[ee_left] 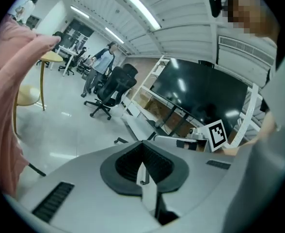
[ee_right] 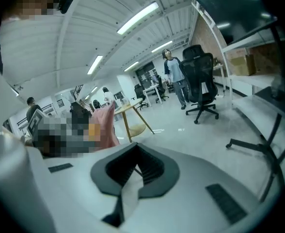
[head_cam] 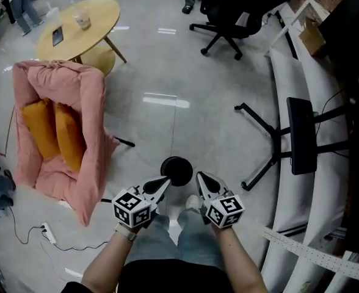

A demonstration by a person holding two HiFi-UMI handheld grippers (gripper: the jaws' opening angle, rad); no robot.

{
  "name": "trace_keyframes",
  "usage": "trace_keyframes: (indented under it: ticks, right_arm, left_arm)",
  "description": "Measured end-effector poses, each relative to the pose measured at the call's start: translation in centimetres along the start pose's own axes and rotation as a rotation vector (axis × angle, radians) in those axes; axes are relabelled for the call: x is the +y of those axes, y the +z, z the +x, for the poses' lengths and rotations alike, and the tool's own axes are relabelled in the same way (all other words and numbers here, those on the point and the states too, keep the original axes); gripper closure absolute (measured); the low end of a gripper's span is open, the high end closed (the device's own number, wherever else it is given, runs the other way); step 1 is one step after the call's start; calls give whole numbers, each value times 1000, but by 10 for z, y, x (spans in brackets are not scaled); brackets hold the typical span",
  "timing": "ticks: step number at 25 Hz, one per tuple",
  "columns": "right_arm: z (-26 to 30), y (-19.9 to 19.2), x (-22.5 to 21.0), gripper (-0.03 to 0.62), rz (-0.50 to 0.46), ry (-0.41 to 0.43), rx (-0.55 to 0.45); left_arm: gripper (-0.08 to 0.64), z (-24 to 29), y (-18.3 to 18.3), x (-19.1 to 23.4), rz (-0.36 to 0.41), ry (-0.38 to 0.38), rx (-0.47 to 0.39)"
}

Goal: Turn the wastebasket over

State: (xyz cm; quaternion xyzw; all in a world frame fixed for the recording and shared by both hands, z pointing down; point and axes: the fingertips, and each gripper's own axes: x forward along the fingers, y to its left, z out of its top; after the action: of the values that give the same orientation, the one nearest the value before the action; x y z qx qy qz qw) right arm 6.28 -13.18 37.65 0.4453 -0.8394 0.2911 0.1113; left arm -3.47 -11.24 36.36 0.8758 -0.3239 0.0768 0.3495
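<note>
**Head view, looking down.** A pale, glossy floor (head_cam: 185,72) filled the frame. At its left stood a pink-draped armchair (head_cam: 85,96) holding two orange cushions (head_cam: 54,133). Beyond it was a round wooden surface (head_cam: 94,17), and a black office chair (head_cam: 228,11) stood at the top. The black wastebasket (head_cam: 176,170) stood on the floor just ahead of the person's feet and showed as a dark disc; I could not tell which end faced up. My left gripper (head_cam: 166,180) and right gripper (head_cam: 199,176) flanked it in the picture. Each had its jaws together with nothing between them.
</note>
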Motion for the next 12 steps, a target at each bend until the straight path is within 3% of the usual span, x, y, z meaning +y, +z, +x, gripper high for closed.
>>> trace_keyframes:
  ticks: [3, 9, 12]
  right_arm:
    - [-15, 44, 19, 581, -35, 28, -61]
    - [-72, 118, 74, 581, -121, 96, -108]
    - [-98, 150, 88, 581, -150, 111, -160]
  left_arm:
    - [546, -13, 40, -22, 70, 21, -33]
    - [546, -48, 104, -89, 116, 5, -100]
    - [546, -59, 129, -112, 191, 13, -134]
